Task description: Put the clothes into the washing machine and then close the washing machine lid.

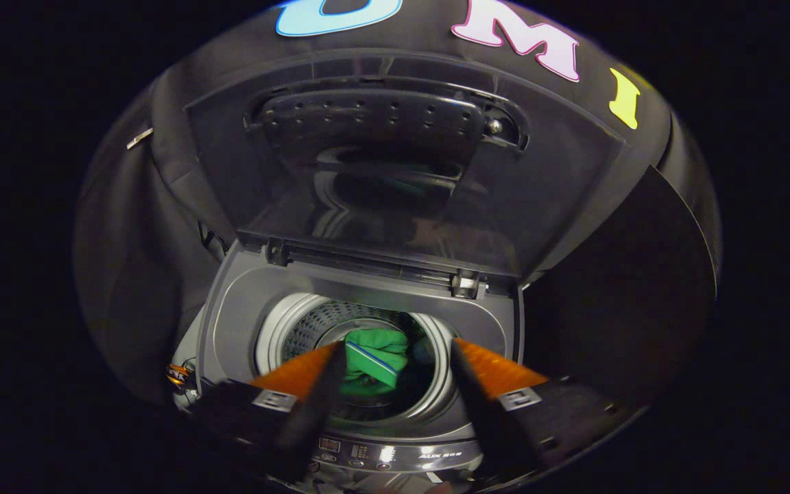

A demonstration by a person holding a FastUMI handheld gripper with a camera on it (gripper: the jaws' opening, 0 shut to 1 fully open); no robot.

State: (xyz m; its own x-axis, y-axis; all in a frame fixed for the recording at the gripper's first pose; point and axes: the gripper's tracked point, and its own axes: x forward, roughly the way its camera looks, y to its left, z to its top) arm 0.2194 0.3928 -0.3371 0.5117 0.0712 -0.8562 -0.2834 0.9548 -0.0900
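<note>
Between the spread fingers of the claw (395, 353), down inside the drum (299, 329) of the washing machine (230, 302), lies the green garment (376, 357) with a blue-and-white stripe along one folded edge. The fingers stand well apart and hold nothing, hovering above the drum's mouth, one to either side of the opening. Beyond them the lid (395, 171) stands raised and open, hinged at the far rim of the machine. Just below the fingers sits the control panel (381, 454).
</note>
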